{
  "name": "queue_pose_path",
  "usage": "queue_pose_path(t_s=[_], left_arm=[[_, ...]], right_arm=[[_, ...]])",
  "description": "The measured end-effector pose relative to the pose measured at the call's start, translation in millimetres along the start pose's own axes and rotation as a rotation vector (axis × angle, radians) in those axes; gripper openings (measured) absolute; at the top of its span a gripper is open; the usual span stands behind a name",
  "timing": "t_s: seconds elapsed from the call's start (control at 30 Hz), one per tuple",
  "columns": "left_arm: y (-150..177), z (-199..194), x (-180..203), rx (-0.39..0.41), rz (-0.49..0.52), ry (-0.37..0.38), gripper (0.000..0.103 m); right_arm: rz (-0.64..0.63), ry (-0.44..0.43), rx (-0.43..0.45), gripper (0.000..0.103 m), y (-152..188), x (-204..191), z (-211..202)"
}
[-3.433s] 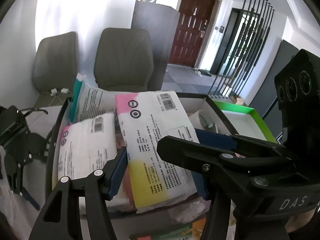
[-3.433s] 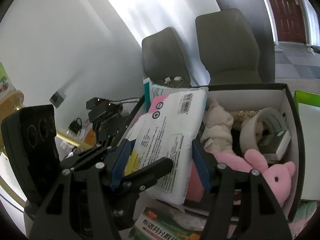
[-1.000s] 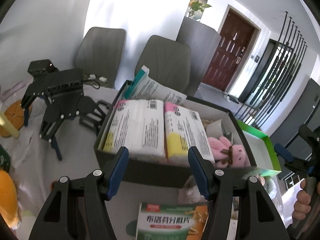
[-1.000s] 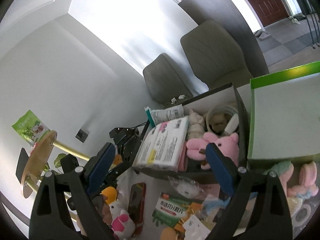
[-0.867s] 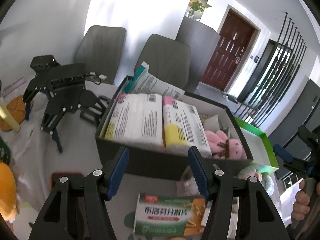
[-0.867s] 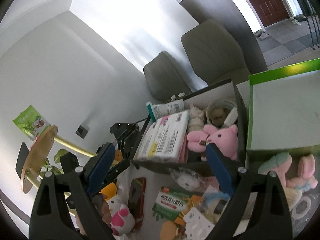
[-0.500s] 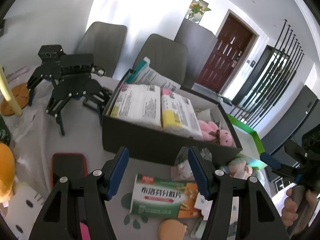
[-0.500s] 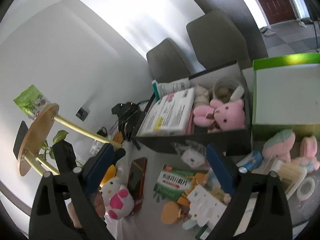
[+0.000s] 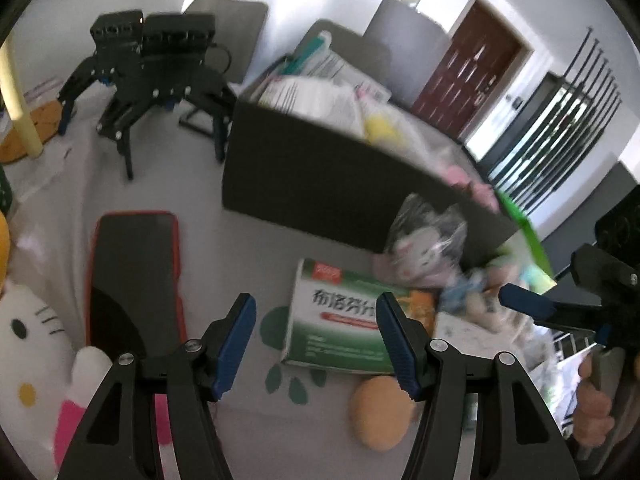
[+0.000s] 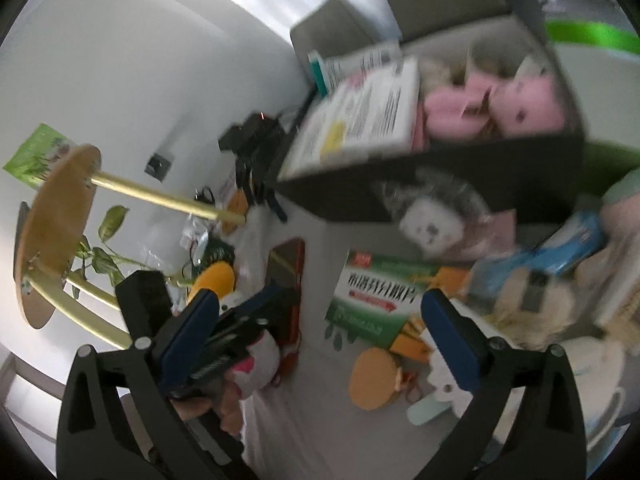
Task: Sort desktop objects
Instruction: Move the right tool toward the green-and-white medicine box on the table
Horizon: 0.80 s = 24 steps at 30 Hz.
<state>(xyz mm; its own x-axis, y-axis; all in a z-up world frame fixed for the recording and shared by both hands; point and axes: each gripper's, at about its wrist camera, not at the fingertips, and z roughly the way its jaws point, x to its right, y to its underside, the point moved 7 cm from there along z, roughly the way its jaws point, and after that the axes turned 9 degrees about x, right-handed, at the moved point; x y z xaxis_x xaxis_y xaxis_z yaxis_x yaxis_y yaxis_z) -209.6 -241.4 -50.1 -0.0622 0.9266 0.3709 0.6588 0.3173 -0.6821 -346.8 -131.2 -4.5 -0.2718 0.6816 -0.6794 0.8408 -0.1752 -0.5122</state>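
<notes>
A dark storage box (image 9: 320, 184) holds white packets and pink plush toys (image 10: 496, 104). In front of it lie a green medicine box (image 9: 340, 320), a bagged small plush (image 9: 424, 244), a round tan object (image 9: 380, 412), a phone in a red case (image 9: 132, 276) and a Hello Kitty plush (image 9: 36, 344). My left gripper (image 9: 316, 344) is open and empty, low over the table near the green box. My right gripper (image 10: 320, 340) is open and empty above the green box (image 10: 380, 300); it also shows in the left wrist view (image 9: 560, 312).
A black robot toy (image 9: 152, 68) stands left of the box. A green-edged box (image 10: 592, 36) sits to its right. A blue packet (image 10: 560, 252), a pale plush and white items crowd the right side. A gold stand with a wooden disc (image 10: 60, 216) is at the left.
Both grippers, open throughout, have pulled back from the storage box and dropped toward the table. The packet they flanked earlier now lies in the box. The loose items in front have come close.
</notes>
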Motion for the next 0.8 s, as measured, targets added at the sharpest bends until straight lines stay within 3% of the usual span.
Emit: queue_pose_path(t_s=[0.2,0.4,0.67,0.8], left_arm=[[9.8,12.9,6.7,-0.039,0.023,0.033,0.062],[19.0,28.6,6.1,-0.073,0.028,0.016,0.062],[27.1,37.0,4.6,-0.101,0.038,0.011,0.062],[29.9,43.5,7.9,-0.118,0.049,0.005,0.062]], right_arm=[[0.069,-0.001,-0.080,0.102,16.3,12.8,34.2],[0.119,0.038,-0.090,0.102,20.0,29.9,44.0],[0.066,0.155,-0.087,0.102,16.2,44.4,40.0],[0.062,0.170,-0.071,0.101,12.7,52.7,39.5]])
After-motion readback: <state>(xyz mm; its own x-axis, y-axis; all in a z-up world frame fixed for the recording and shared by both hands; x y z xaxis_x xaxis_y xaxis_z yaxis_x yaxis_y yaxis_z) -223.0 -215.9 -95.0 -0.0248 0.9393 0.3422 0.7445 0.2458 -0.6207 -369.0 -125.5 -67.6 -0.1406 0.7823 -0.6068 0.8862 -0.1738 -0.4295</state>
